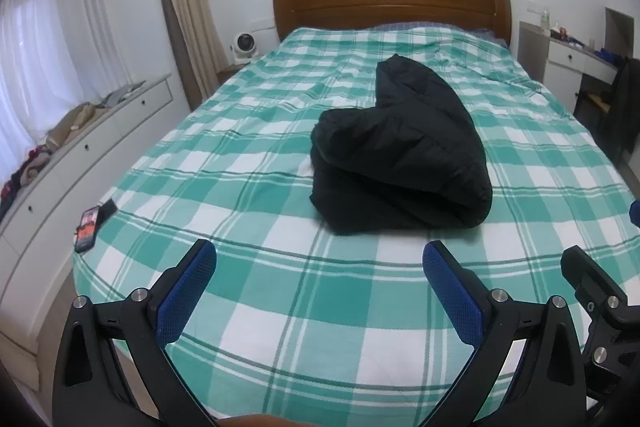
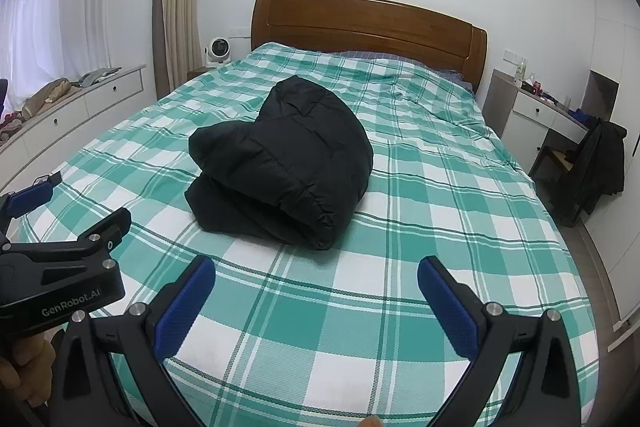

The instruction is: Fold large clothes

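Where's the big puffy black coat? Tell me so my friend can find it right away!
Look at the bed with the green-and-white checked cover and the brown wooden headboard. The puffy black coat lies folded in a bundle in the middle of it. Nothing else on the bed is so big: only a small phone lies near the left edge, and another dark garment hangs off a chair beside the bed.

The only readable text is "GenRobot.AI", printed in pale letters on the black body of the left gripper point(image 2: 24, 203), seen at the lower left of the right wrist view. The phone point(image 1: 87, 229) on the bed point(image 1: 280, 307) shows a lit screen, but nothing on it can be read.
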A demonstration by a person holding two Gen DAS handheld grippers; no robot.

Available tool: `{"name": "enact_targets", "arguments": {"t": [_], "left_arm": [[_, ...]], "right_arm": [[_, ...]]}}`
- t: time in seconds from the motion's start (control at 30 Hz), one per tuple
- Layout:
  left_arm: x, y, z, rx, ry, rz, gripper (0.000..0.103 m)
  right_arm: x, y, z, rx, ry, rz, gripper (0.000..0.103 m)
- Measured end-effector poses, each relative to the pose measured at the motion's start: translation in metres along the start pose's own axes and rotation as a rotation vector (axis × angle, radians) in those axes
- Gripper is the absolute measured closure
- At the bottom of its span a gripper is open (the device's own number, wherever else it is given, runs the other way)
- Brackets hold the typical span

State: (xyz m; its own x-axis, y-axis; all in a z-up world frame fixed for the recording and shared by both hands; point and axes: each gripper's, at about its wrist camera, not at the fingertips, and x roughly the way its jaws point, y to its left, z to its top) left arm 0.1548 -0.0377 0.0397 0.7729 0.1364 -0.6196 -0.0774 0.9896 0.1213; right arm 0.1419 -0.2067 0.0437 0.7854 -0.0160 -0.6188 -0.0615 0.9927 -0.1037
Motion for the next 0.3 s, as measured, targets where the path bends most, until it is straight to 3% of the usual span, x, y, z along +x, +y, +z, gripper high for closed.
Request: {"name": "enact_targets", "arguments": {"t": [0.3], "left_arm": [[-0.0033,-0.0043,0.0001,0.005,-0.029,-0.007,0.0]], "right_arm": [[0.0003,-0.0037,-0.0013,0.008,0.008,0.002,0.0]]}}
